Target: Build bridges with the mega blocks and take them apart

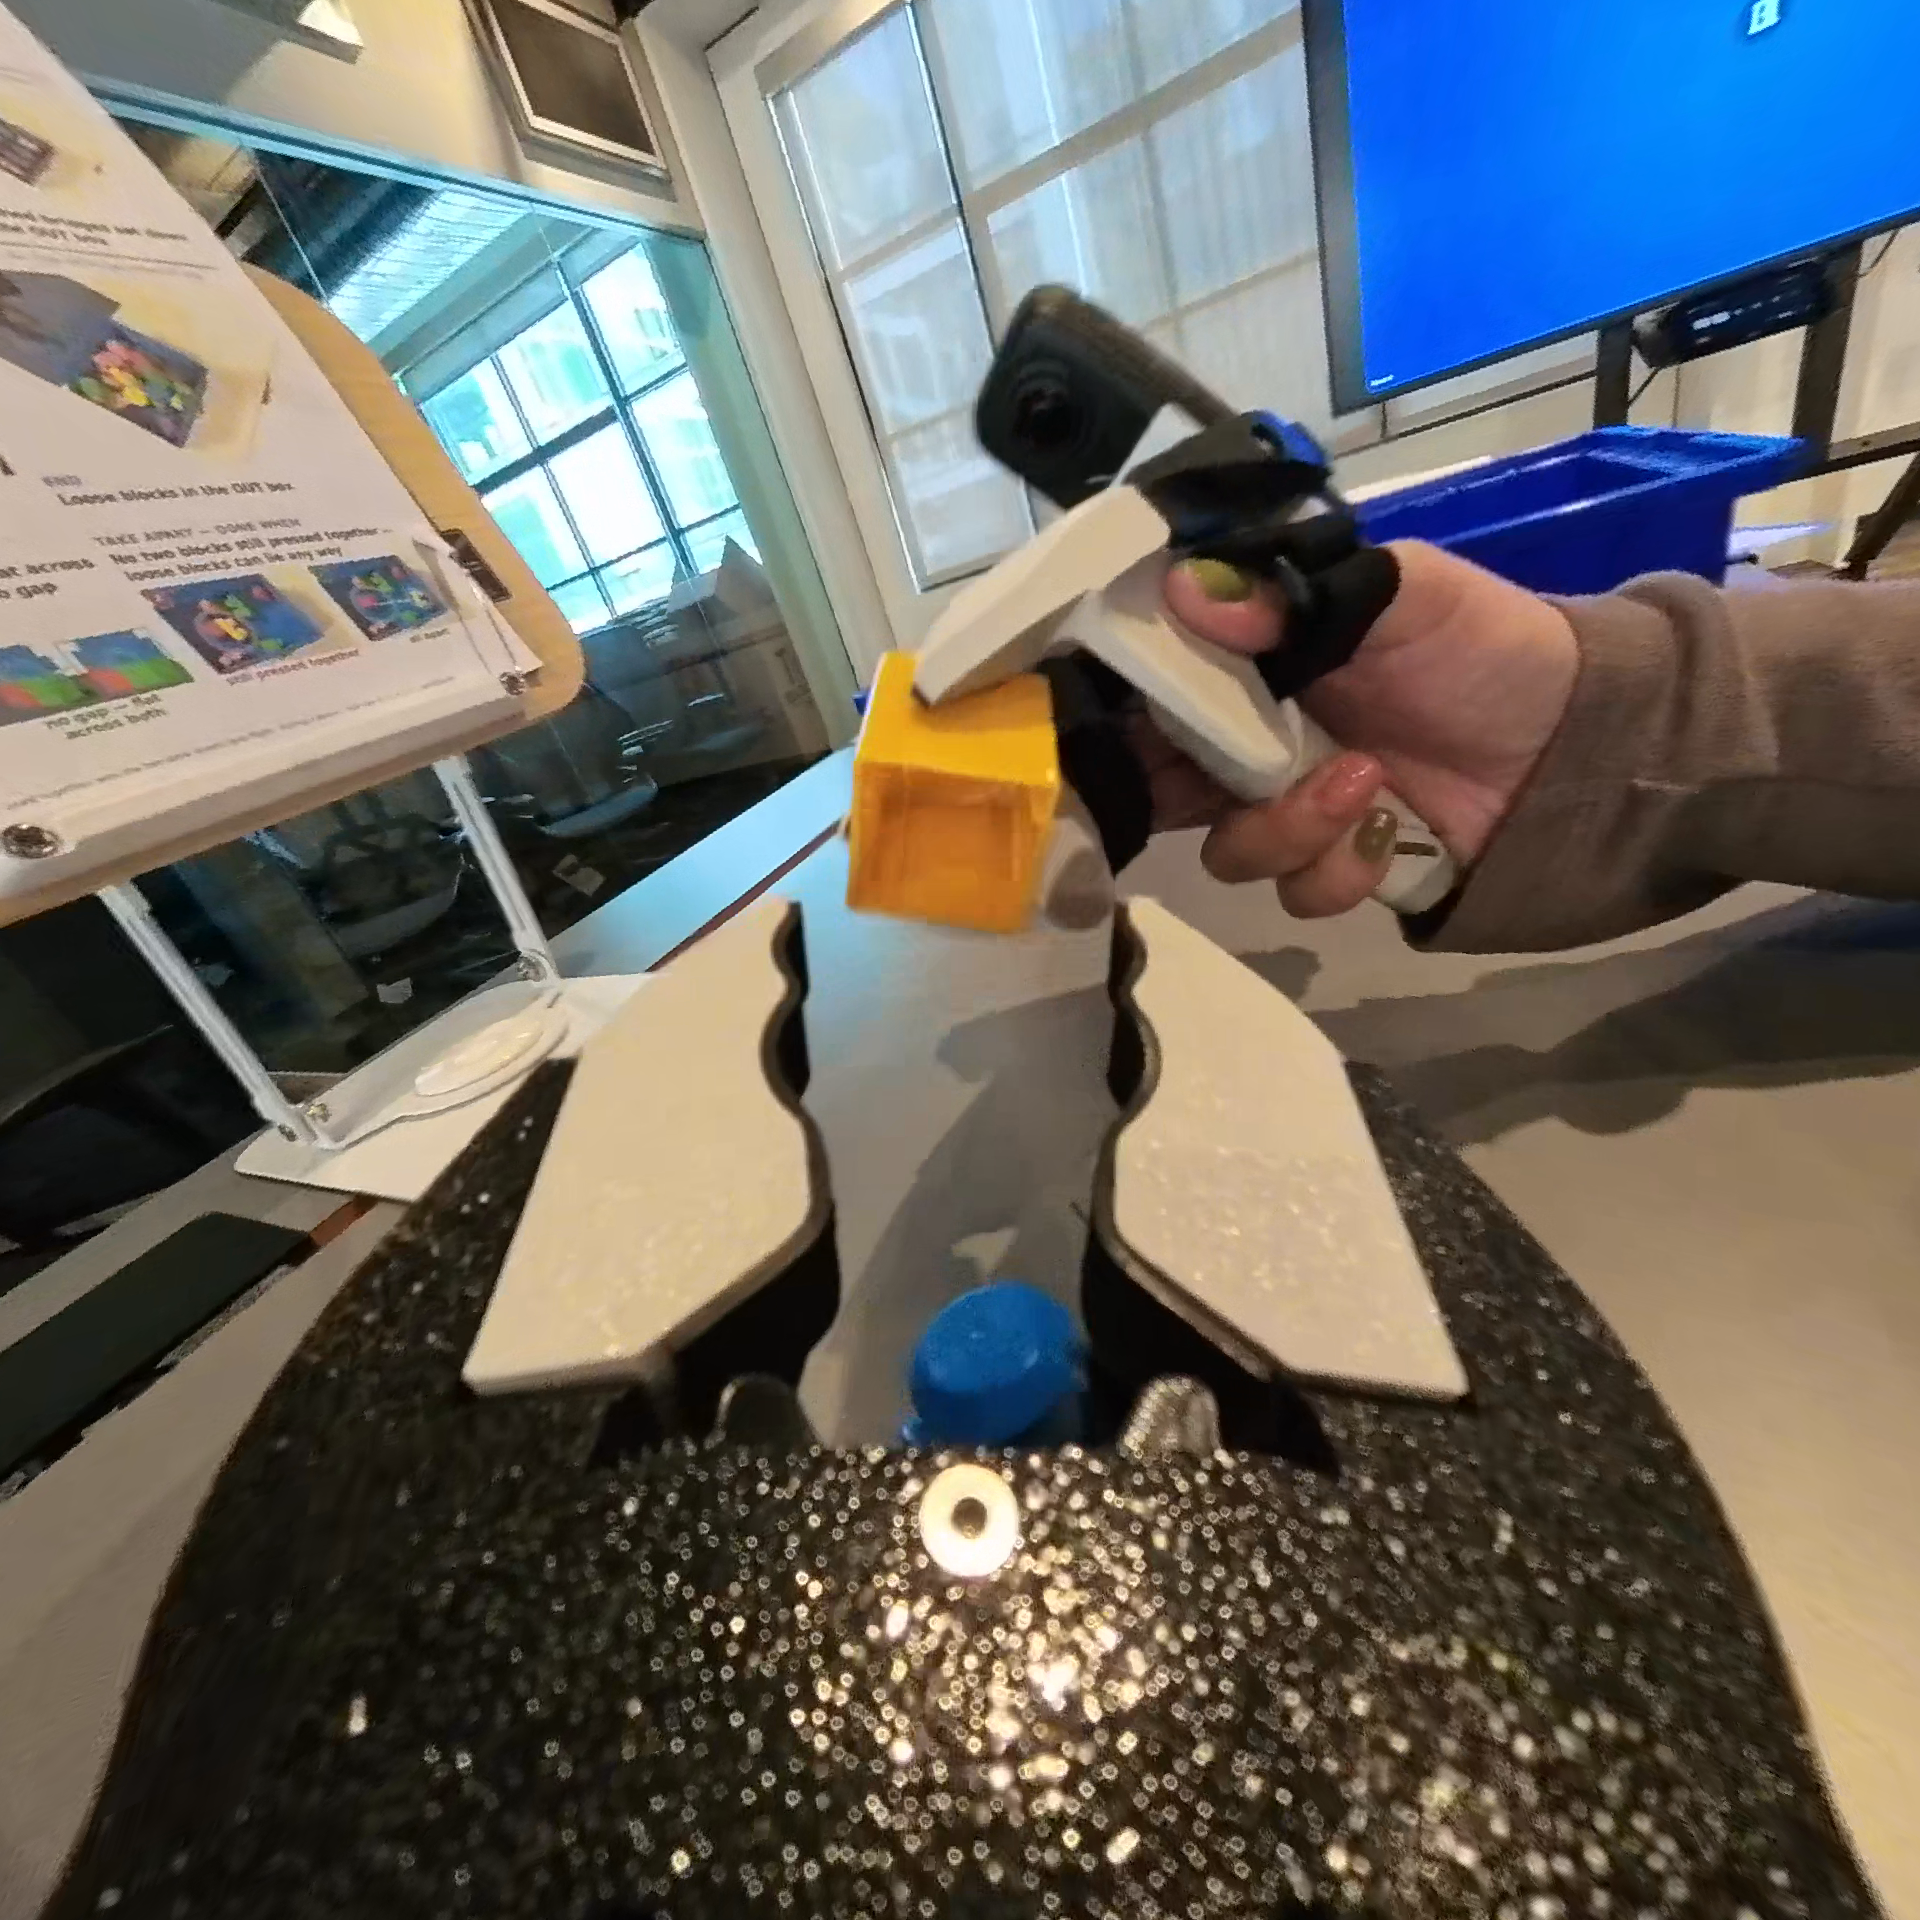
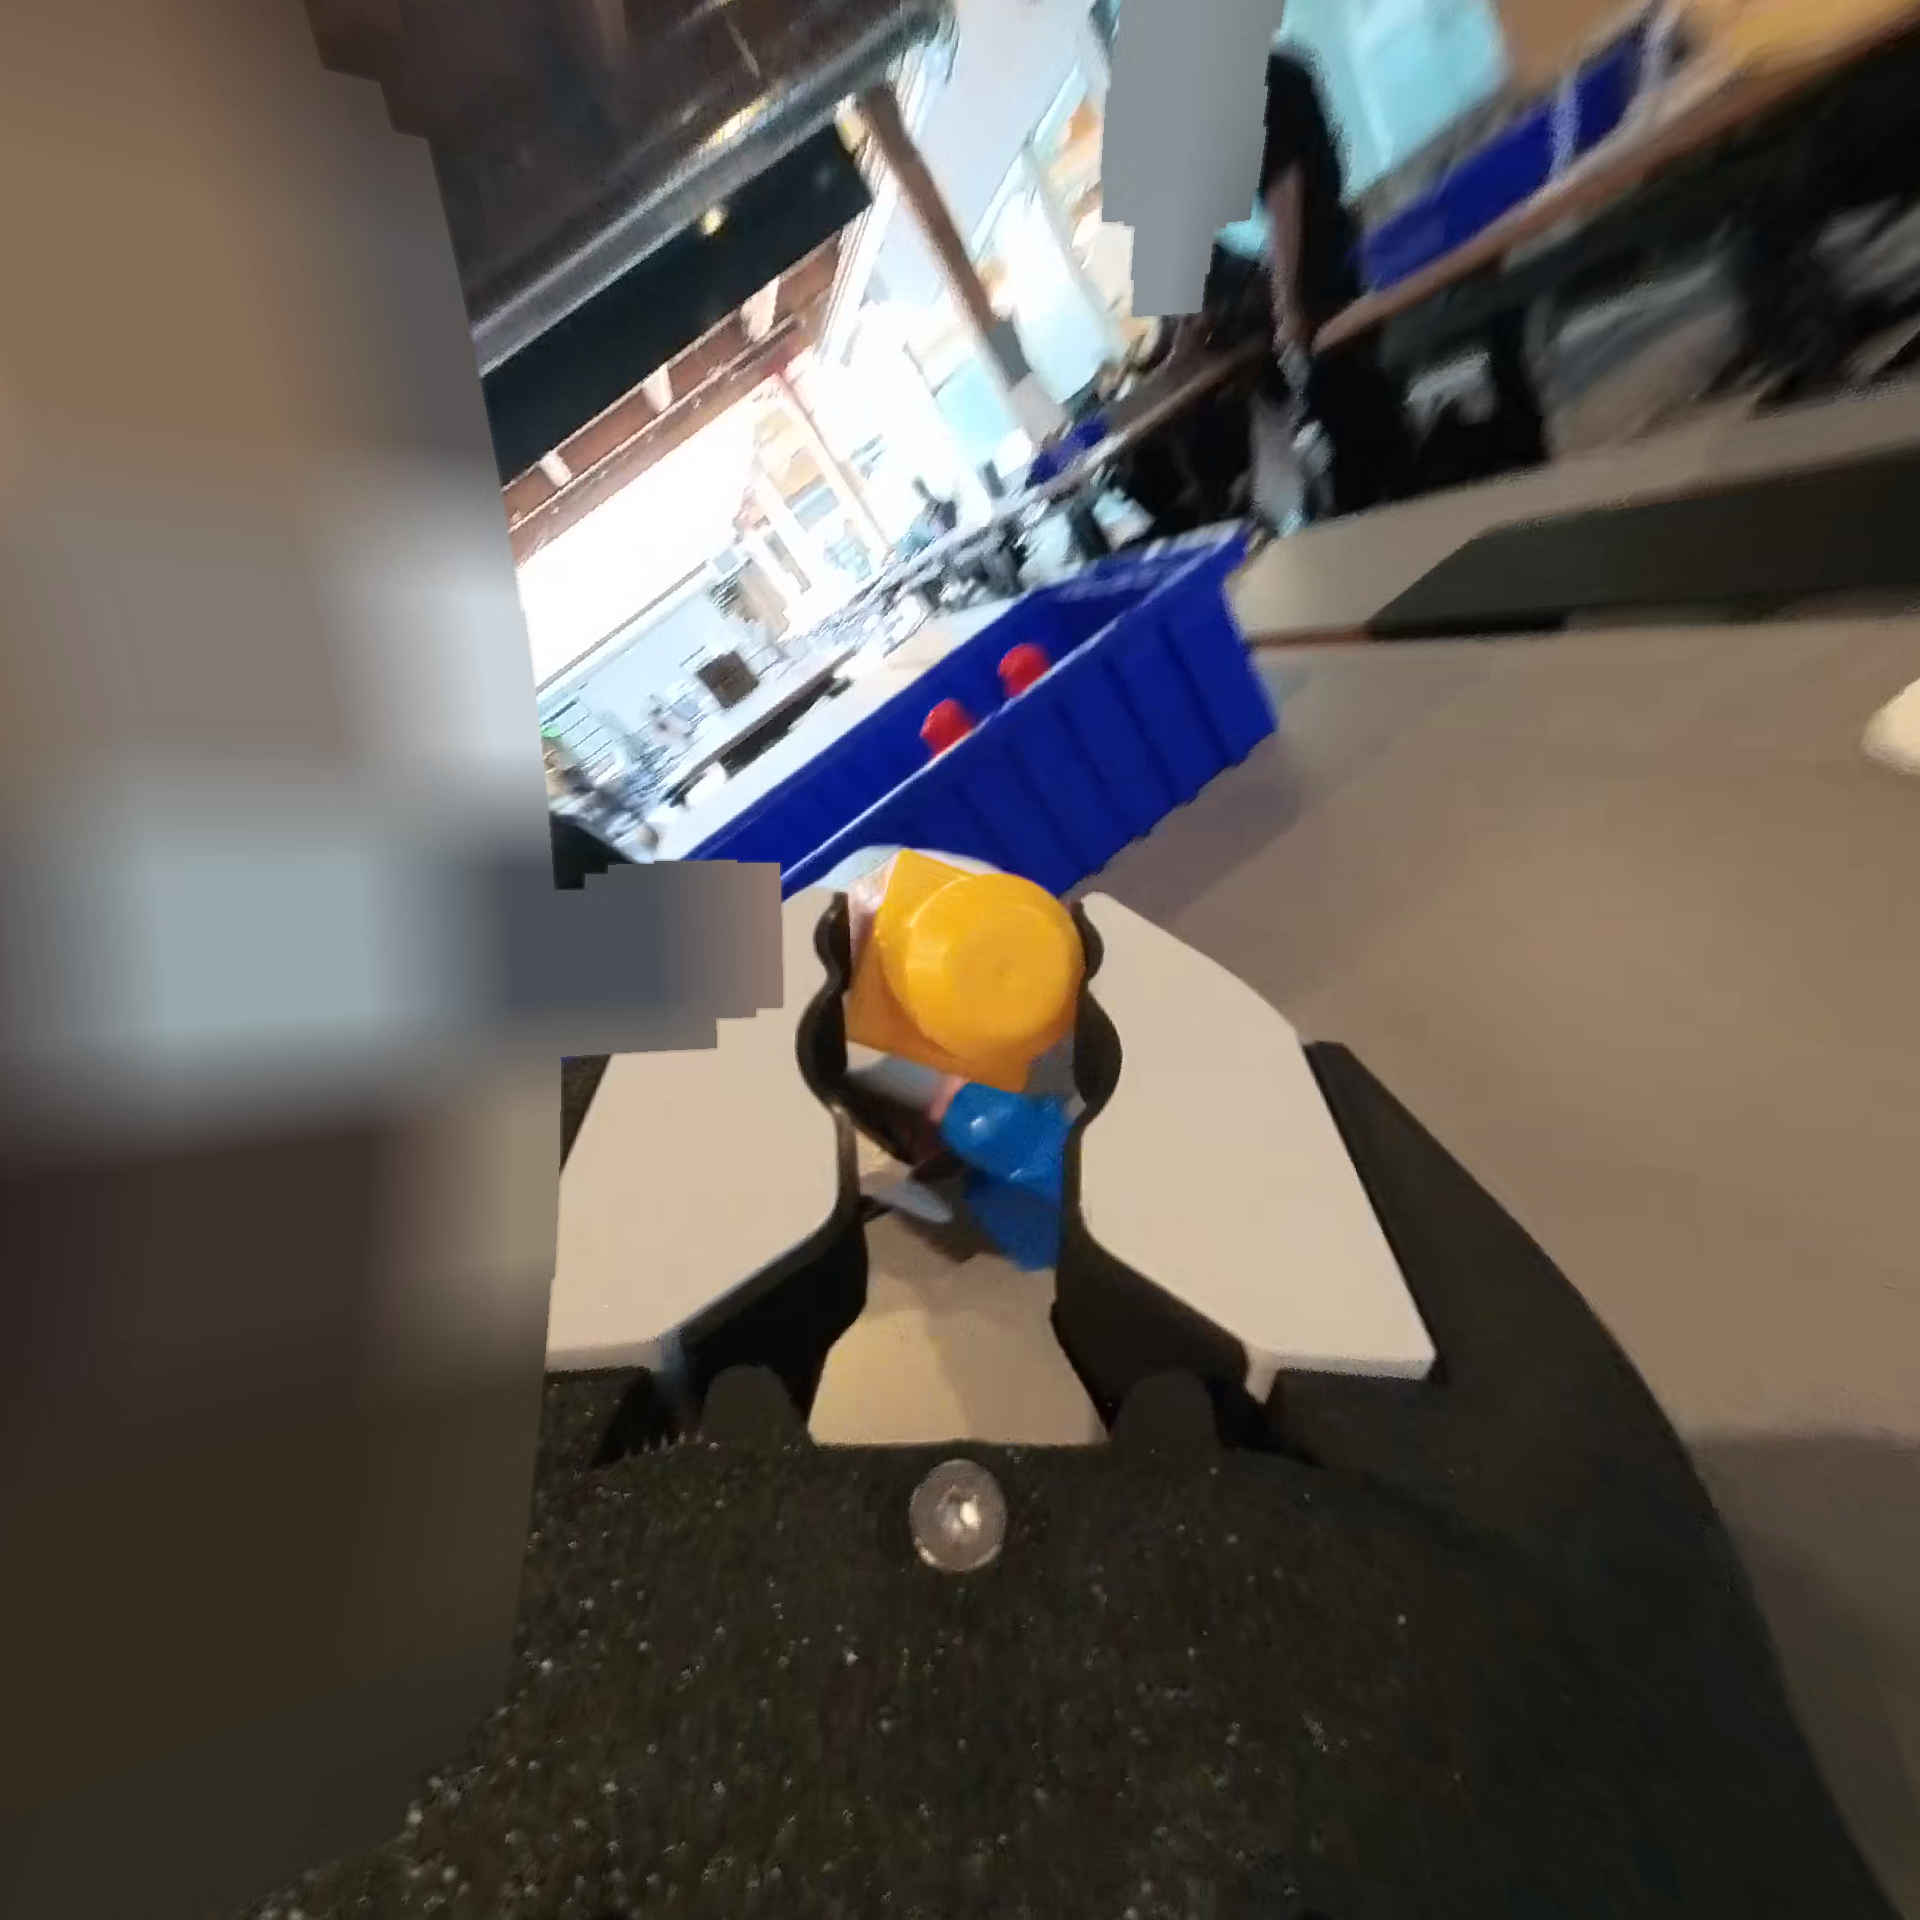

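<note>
My right gripper (image 2: 961, 935) is shut on a yellow block (image 2: 971, 977), held at the fingertips with its stud facing the camera. In the left wrist view a hand holds that gripper (image 1: 987, 790) in the air, with the yellow block (image 1: 951, 821) just beyond my left fingertips and its hollow underside facing me. My left gripper (image 1: 961, 966) is open, its jaws wide apart above the grey table (image 1: 1558, 1143). A blue block (image 1: 992, 1361) shows low between the finger bases, not touched by the fingers. In the right wrist view the blue block (image 2: 1013, 1174) lies beyond the yellow one.
An instruction board (image 1: 260, 468) on a clear stand is at the left of the table. A blue bin (image 1: 1558, 499) sits at the far right under a large screen (image 1: 1610, 156). Another blue bin (image 2: 1091, 727) with red blocks (image 2: 1023, 670) stands ahead of the right gripper. Less than 4 cm separates the two grippers' tips.
</note>
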`<action>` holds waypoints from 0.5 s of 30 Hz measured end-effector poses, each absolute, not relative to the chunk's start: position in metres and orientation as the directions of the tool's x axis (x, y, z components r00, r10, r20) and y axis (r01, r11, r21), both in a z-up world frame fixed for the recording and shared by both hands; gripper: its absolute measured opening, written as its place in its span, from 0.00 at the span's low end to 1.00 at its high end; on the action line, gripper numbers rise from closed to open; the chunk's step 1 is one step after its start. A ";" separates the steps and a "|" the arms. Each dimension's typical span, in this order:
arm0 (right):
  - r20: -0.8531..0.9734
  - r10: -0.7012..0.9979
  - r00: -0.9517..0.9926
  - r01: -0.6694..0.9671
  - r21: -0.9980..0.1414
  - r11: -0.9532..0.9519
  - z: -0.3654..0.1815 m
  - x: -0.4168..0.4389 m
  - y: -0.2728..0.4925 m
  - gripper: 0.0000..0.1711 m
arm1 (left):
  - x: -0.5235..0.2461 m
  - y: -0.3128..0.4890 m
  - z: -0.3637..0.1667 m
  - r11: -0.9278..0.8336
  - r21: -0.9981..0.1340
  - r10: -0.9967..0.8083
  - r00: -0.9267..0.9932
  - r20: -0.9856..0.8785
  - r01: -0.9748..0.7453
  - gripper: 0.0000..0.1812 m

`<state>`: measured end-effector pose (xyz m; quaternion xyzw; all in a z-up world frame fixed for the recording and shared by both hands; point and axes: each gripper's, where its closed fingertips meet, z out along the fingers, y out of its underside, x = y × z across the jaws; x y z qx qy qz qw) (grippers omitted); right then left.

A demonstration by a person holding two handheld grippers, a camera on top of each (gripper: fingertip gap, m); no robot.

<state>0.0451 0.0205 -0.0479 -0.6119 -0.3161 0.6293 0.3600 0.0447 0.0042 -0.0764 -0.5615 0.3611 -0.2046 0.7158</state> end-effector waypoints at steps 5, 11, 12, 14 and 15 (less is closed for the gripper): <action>-0.248 0.872 0.421 -0.231 -0.960 -0.161 -0.009 0.113 0.065 0.23 | 0.036 0.012 -0.074 0.256 -0.964 -0.679 0.696 -0.234 -0.075 0.32; -0.075 0.543 0.837 -0.147 -0.985 0.092 0.017 0.226 0.099 0.23 | 0.031 0.017 -0.074 0.243 -0.967 -0.650 0.728 -0.218 -0.074 0.31; -0.052 0.438 0.898 -0.110 -0.988 0.109 0.017 0.248 0.103 0.23 | 0.030 0.017 -0.074 0.242 -0.967 -0.647 0.731 -0.218 -0.075 0.31; -0.005 0.249 0.969 -0.030 -0.995 0.095 0.016 0.286 0.106 0.23 | 0.029 0.018 -0.074 0.242 -0.968 -0.642 0.736 -0.216 -0.072 0.30; 0.025 0.175 0.984 0.014 -0.998 0.061 0.013 0.301 0.107 0.23 | 0.029 0.018 -0.073 0.241 -0.968 -0.641 0.738 -0.212 -0.069 0.30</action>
